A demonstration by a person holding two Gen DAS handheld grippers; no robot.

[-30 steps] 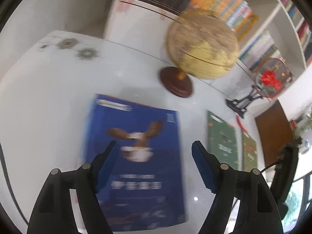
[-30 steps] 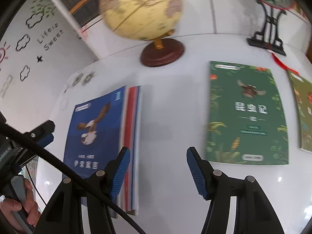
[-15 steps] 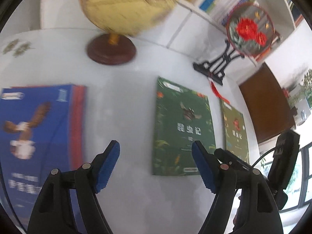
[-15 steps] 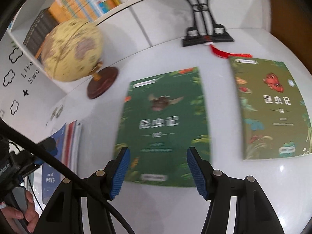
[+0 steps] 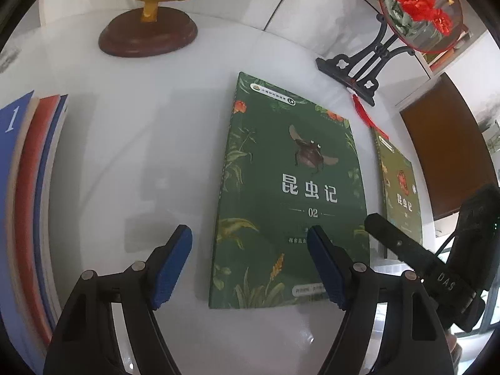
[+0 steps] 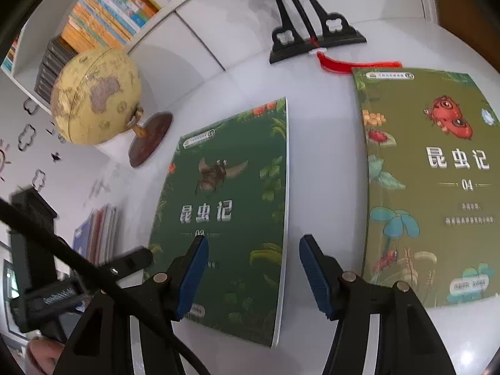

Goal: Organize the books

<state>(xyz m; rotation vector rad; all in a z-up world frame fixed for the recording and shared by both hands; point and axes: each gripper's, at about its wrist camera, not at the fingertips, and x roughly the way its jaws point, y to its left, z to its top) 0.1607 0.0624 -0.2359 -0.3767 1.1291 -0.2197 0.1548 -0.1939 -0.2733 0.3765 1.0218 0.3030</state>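
Our left tongs (image 5: 250, 262) stand wide apart and hold nothing; the near left edge of the dark green book numbered 02 (image 5: 290, 193) shows between the blue pads, the right pad hanging over its cover, and we cannot tell whether either pad touches it. Our right tongs (image 6: 253, 275) are also apart and empty, straddling the same book's (image 6: 225, 206) right edge, the left pad over the cover and the right pad over bare desk (image 6: 325, 162). A second ago the left tongs hung over the blue book with the bird on it, and the right over the gap beside that pile; both have since swung across the desk and dropped lower. That pile, blue and red covers (image 5: 28, 187), now lies at the far left, well apart from the 02 book. We judge that the pile is the collecting spot and that the 02 book is the next to be picked up, one pair of tongs at each side edge. The olive book numbered 04 (image 6: 428, 181) lies flat just beside it to the right, untouched, its top corner near a red tassel (image 6: 350, 64). Beyond stand the globe (image 6: 93, 97) and a black ornament stand (image 6: 312, 34).
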